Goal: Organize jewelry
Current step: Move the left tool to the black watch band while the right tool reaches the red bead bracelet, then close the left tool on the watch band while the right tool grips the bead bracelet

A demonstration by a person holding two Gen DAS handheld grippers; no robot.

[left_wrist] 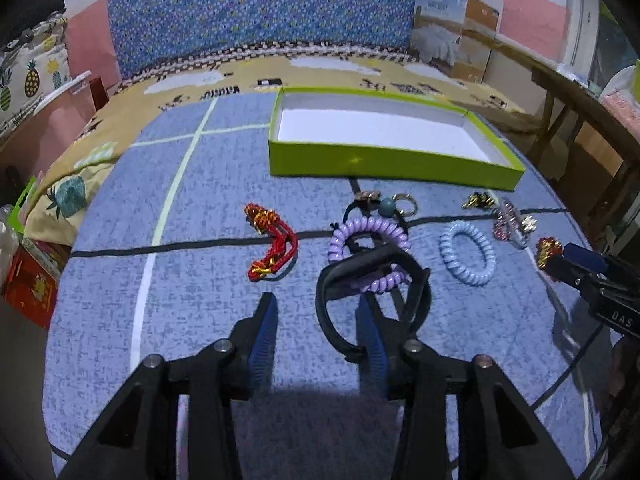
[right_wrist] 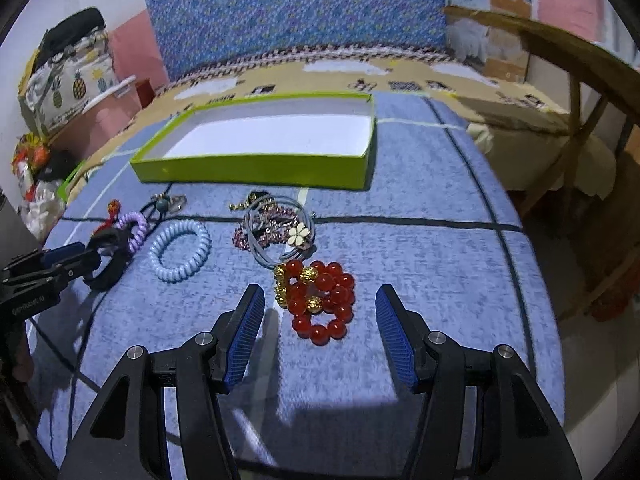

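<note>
A: Our left tongs [left_wrist: 316, 320] stand parted; the black band bracelet [left_wrist: 372, 292] hangs looped over their right finger, nothing pressed between the pads.

B: And our right tongs [right_wrist: 320, 316] gape wide, with the red and gold bead bracelet [right_wrist: 318, 302] lying just ahead between their tips.

A: Beyond both, we see the shallow lime-green cardboard box [left_wrist: 384, 160], white inside. The lilac coil hair tie [left_wrist: 360, 240] lies just past our left tips.

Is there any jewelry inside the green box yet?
No, the green box shows only its bare white bottom; the red bead bracelet and hair ties lie on the mat.
</note>
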